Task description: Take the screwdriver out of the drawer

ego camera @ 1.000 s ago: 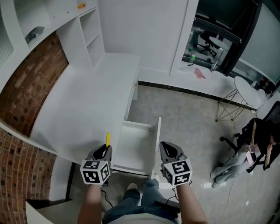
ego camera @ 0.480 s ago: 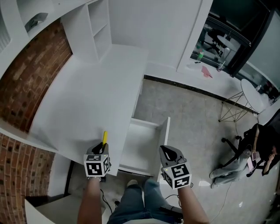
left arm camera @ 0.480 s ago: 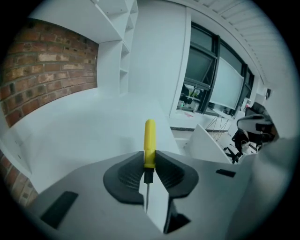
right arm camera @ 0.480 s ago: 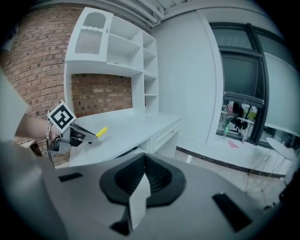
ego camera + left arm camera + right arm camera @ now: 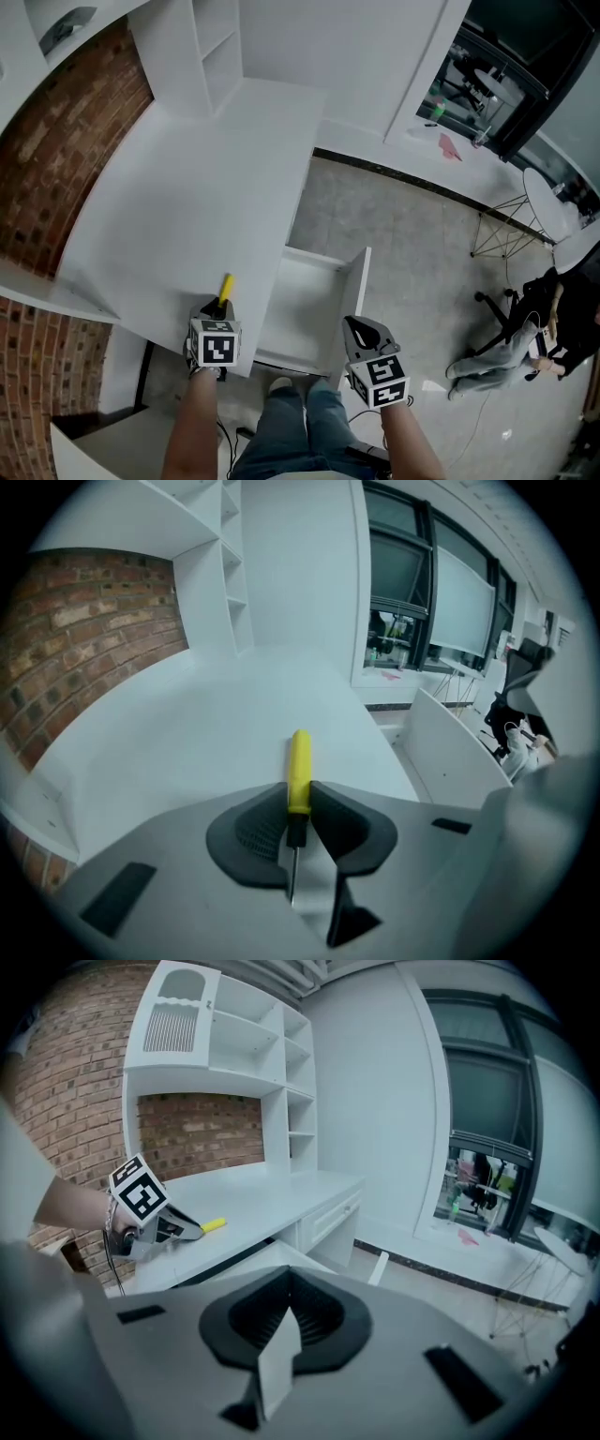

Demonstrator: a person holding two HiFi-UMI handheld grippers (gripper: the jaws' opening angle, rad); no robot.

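A screwdriver with a yellow handle sticks forward out of my left gripper, which is shut on its black collar just behind the handle. It hangs over the front edge of the white desk top, pointing steeply down. From the right gripper view the yellow handle shows just above the desk. The white drawer stands pulled out below the desk, with nothing visible inside. My right gripper is at the drawer's right front corner, shut and empty.
A white shelf unit stands at the back of the desk against a brick wall. The person's legs are below the drawer. An office chair with bags and a wire-legged table stand at right on the grey floor.
My left gripper has sunk toward the desk top and tipped downward, still holding the screwdriver. My right gripper has dropped a little beside the drawer.
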